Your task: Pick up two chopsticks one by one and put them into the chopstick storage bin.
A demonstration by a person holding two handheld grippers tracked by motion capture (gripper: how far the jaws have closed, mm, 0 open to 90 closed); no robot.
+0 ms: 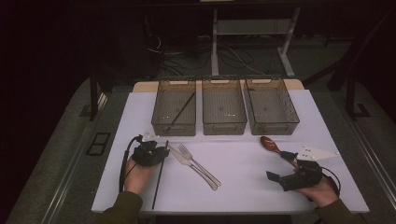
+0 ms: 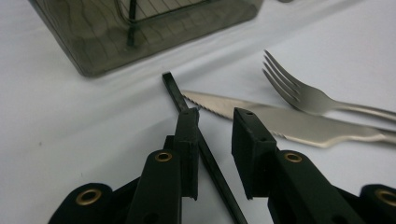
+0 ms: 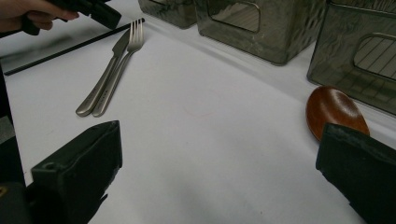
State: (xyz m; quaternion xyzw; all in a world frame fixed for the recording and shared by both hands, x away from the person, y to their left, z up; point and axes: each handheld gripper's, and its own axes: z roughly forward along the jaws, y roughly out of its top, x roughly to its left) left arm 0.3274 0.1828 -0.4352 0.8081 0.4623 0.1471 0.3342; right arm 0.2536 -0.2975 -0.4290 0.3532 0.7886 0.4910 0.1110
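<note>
A dim room with cables on the floor surrounds a white table, and three smoky translucent bins stand in a row at its 12 o'clock edge. The left bin holds one black chopstick lying diagonally; the middle bin and right bin show nothing inside that can be made out. At about 8 o'clock on the table the left gripper is released, its jaws parted and straddling a second black chopstick that lies flat on the cloth, the left jaw just beside or touching the stick; which cannot be told. Just toward 3 o'clock of it a serrated knife and a fork lie side by side, near the table's centre. At about 4 o'clock the right gripper is spread wide and holds nothing, its jaws resting low over bare cloth. A brown wooden spoon lies bowl-up just beside its right jaw, in front of the right bin.
</note>
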